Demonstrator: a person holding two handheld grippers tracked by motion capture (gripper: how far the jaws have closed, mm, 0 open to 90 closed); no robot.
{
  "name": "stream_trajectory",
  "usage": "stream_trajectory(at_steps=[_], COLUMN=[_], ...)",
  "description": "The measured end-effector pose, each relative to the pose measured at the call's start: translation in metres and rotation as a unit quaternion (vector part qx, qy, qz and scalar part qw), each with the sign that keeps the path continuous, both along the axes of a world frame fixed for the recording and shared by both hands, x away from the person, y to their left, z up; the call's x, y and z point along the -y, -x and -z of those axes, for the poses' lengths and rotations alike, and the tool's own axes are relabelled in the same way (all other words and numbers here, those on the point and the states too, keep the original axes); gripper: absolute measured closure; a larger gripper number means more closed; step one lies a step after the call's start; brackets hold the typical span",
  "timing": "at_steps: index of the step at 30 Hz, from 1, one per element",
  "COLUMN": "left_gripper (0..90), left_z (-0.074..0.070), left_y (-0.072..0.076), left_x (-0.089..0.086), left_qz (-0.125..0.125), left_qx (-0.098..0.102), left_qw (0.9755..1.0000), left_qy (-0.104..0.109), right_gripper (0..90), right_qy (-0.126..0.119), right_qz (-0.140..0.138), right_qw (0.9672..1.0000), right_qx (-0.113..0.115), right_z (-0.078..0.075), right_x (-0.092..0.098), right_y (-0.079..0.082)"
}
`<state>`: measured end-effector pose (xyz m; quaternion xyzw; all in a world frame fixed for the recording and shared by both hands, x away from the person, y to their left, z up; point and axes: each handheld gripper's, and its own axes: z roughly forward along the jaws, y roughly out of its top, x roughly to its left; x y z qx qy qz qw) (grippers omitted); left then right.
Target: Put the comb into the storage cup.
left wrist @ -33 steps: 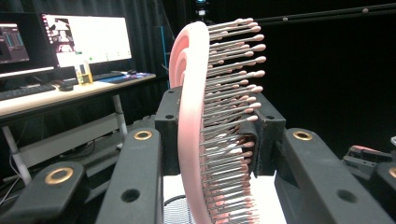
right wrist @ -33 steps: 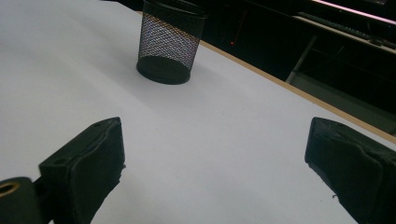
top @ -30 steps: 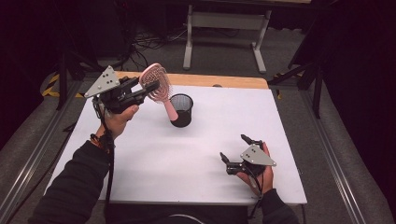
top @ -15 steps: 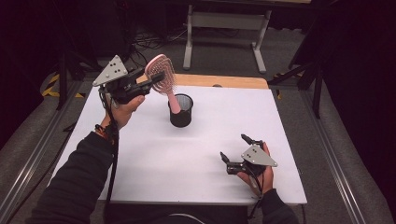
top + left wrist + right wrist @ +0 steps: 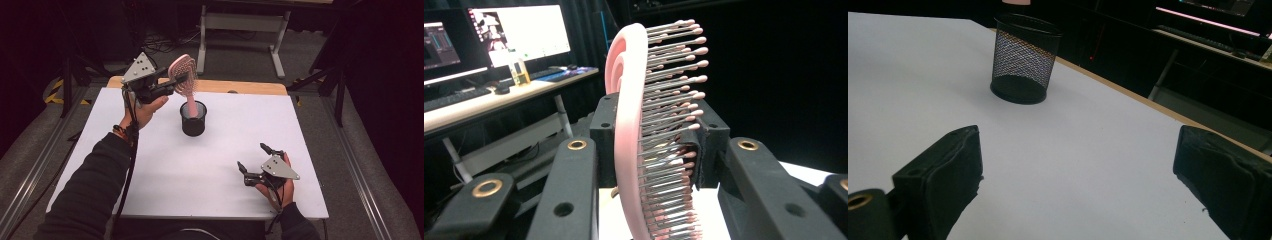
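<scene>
A pink hairbrush (image 5: 182,73) is held by its head in my left gripper (image 5: 176,84), which is shut on it above the table's far left. The left gripper view has the brush (image 5: 630,150) edge-on between the two jaws, bristles to the right. Its handle (image 5: 192,104) hangs down over the mouth of a black mesh cup (image 5: 193,119). In the right gripper view the handle's tip (image 5: 1015,1) sits just above the cup (image 5: 1023,60), which looks empty. My right gripper (image 5: 251,156) rests open near the table's front right, with nothing between its jaws (image 5: 1083,180).
The white tabletop (image 5: 210,160) has a wooden strip (image 5: 250,87) along its far edge. A metal frame stand (image 5: 240,30) is on the floor beyond the table. Desks with lit monitors (image 5: 519,30) stand in the dark room.
My left gripper has risen and moved right with the brush. The brush has turned more upright, so its handle now hangs over the cup. The right gripper has not moved.
</scene>
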<state>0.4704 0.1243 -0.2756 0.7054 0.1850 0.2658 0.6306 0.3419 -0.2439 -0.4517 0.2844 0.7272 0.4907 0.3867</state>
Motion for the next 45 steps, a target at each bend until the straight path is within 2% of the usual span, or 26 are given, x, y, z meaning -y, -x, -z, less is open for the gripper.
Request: stream_trajectory(at_steps=[5,10,19,29,45], left_gripper=[64.1,64.1,64.1,64.1,64.0], left_z=[0.006,0.011,0.029,0.048,0.071], left_y=[-0.009,-0.018,-0.032,-0.038,-0.041], left_x=[0.007,0.012,0.018,0.021,0.022], left_qz=[-0.008,-0.017,-0.026,-0.023,-0.019], left_qx=[-0.007,-0.013,-0.037,-0.056,-0.082], left_qw=[0.9999,0.9997,0.9989,0.998,0.9964], left_qy=[0.001,-0.01,-0.012,-0.015,-0.005], right_gripper=[6.0,6.0,6.0,6.0,6.3], right_qy=[0.004,0.005,0.007,0.011,0.025], right_qz=[-0.004,-0.006,-0.008,-0.008,-0.008], right_qw=[1.0,1.0,0.9999,0.9999,0.9996], right_qx=[0.002,-0.001,0.002,0.003,0.0], right_z=[0.0,0.001,0.0,0.0,0.001], right_x=[-0.001,-0.002,-0.002,-0.002,-0.006], right_y=[0.0,0.0,0.0,0.001,0.001])
